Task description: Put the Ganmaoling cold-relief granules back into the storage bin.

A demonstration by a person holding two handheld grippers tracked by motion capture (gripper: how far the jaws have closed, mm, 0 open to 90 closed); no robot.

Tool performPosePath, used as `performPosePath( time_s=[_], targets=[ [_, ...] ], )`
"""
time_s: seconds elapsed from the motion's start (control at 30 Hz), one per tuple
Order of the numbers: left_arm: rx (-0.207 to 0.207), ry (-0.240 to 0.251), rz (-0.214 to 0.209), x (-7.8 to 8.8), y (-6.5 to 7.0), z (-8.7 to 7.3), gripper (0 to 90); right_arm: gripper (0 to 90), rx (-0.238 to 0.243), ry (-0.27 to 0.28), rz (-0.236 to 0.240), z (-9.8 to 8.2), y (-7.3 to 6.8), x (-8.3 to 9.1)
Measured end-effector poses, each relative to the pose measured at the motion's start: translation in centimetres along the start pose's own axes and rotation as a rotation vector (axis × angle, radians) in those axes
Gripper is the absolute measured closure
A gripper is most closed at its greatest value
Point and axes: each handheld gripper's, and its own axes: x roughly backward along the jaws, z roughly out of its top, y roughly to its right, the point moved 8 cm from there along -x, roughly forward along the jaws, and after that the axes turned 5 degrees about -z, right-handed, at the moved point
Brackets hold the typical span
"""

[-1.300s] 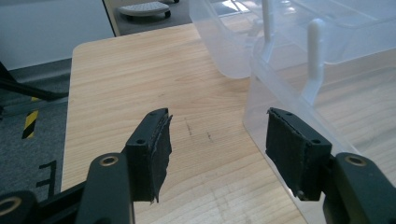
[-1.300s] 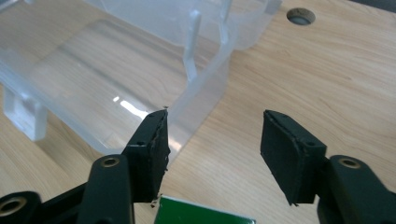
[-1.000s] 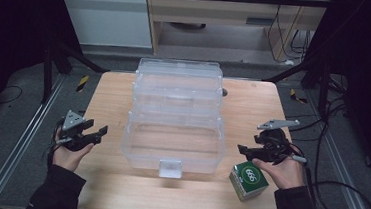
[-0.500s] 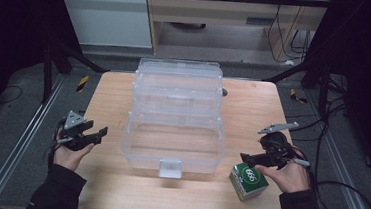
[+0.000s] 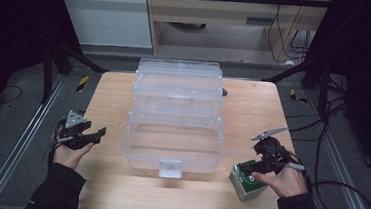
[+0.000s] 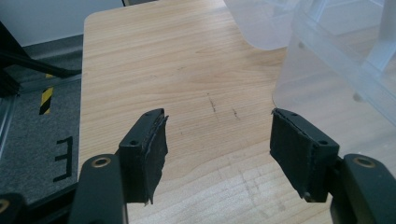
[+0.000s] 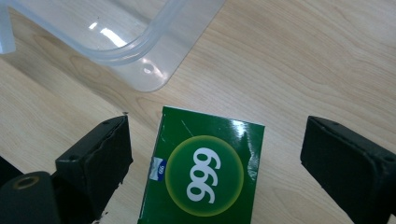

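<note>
Now, with right gripper point(image 7: 215, 163) fingers just opened astride the green box point(image 7: 203, 172), lower squarely, then clamp; left gripper point(image 6: 229, 154) fingers stand apart, empty.

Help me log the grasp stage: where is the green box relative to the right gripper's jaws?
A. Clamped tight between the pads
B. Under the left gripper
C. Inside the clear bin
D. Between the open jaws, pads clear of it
D: in the right gripper view the green box sits between the right gripper jaws, with wood showing either side.
</note>
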Motion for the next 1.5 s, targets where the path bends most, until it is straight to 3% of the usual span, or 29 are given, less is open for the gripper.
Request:
performPosePath(
  time_s=[0.67,1.5],
  targets=[
    [-0.004,-0.011,-0.002,0.1,0.0,-0.4,35.1,4.9,0.024,-0.116,0.012,-1.7,-1.2,-2.1],
    [-0.013,-0.034,-0.008,-0.2,0.3,-0.8,34.7,6.5,-0.007,-0.193,0.024,-3.4,-0.5,-4.3]
  ],
)
